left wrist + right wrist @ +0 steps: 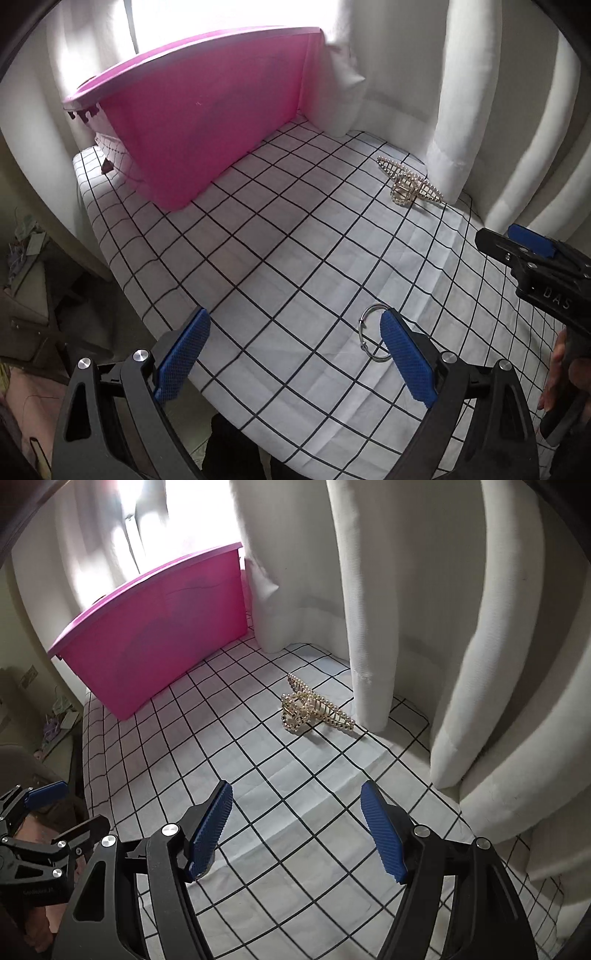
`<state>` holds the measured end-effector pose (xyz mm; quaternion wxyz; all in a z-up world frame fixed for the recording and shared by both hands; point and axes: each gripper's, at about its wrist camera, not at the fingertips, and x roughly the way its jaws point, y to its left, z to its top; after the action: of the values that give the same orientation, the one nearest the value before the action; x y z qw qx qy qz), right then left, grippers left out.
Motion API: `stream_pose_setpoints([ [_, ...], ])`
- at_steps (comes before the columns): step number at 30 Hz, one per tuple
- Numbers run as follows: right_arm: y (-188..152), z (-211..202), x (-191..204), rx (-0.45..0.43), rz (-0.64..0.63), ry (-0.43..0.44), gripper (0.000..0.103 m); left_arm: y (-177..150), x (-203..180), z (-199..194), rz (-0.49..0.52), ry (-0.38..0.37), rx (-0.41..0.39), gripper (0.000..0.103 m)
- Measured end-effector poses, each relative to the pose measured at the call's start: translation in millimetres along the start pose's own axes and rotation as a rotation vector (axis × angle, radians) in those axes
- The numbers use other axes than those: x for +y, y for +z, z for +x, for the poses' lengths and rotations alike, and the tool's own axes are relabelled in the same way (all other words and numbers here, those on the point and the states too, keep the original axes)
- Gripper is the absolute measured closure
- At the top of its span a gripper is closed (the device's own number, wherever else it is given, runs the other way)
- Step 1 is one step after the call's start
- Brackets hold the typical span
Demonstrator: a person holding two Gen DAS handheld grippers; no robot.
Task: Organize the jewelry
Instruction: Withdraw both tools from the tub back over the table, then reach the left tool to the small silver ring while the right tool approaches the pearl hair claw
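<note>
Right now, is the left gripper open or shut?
Open: the left gripper has its blue pads wide apart, holding nothing; the silver ring lies beside one pad.

text: "DAS" | on: right gripper [532, 247] body, left wrist view | other markings: unreadable

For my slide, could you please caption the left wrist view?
Open left tool beside silver ring; hair claw and pink bin beyond.

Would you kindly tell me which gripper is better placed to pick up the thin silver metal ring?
Left. The thin silver metal ring lies just beside the open left gripper, by its right finger. The open right gripper faces the gold pearl hair claw instead.
</note>
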<state>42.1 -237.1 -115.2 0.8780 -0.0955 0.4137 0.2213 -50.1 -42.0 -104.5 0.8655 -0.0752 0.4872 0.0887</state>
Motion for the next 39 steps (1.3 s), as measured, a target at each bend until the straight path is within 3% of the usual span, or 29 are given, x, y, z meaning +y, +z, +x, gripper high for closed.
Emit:
stream_pose_setpoints([
  [8,23,42,-10,0.011,-0.183,0.108,0.034,-25,-30,21,-0.123,0.044,-0.011,0.012],
  [21,44,85,-20,0.012,-0.31,0.189,0.034,-40,-71,48,-0.138,0.106,-0.018,0.012],
  [39,59,117,-16,0.023,-0.382,0.172,0.034,-45,-84,69,-0.215,0.171,-0.024,0.011],
])
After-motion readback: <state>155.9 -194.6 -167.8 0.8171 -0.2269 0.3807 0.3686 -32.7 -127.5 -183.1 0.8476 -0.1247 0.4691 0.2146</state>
